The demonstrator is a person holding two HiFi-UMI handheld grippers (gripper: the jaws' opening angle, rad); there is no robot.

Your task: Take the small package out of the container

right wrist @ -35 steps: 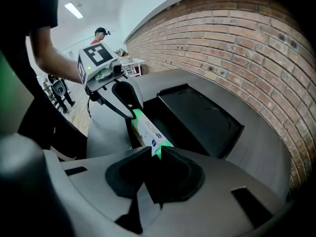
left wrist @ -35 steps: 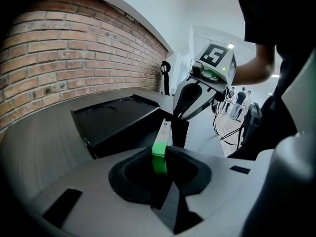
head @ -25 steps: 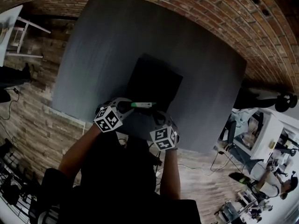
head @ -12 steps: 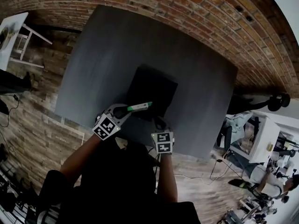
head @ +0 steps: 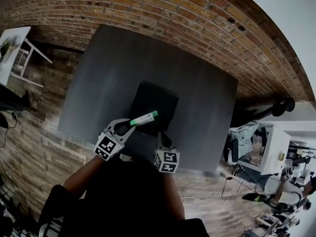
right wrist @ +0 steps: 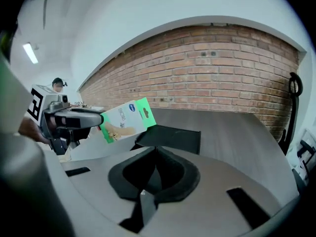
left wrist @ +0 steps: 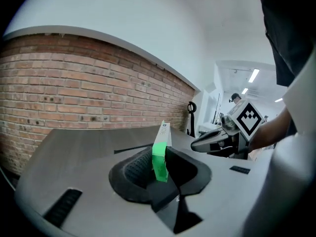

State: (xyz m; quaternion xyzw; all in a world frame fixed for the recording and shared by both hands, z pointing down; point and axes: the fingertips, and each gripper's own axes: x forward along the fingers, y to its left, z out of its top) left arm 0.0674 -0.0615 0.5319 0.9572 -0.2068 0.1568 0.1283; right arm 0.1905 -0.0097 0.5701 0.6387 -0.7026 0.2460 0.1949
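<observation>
The small package (head: 143,118) is a flat green and white box. My left gripper (head: 131,123) is shut on its near end and holds it in the air over the front edge of the black container (head: 154,101). In the left gripper view the package (left wrist: 160,157) stands on edge between my pads. The right gripper (head: 161,135) is shut with nothing in it, just right of the package and apart from it. From the right gripper view the package (right wrist: 126,120) shows its printed face, with the open black container (right wrist: 170,138) behind it.
The container sits mid-way on a grey table (head: 118,58) that runs along a brick wall (head: 197,19). A white side table (head: 12,43) stands on the wooden floor at far left. A black stand (head: 266,110) and office furniture are off the table's right end.
The left gripper has moved left with the package, whose far end now tilts up. The right gripper has drawn away from the package.
</observation>
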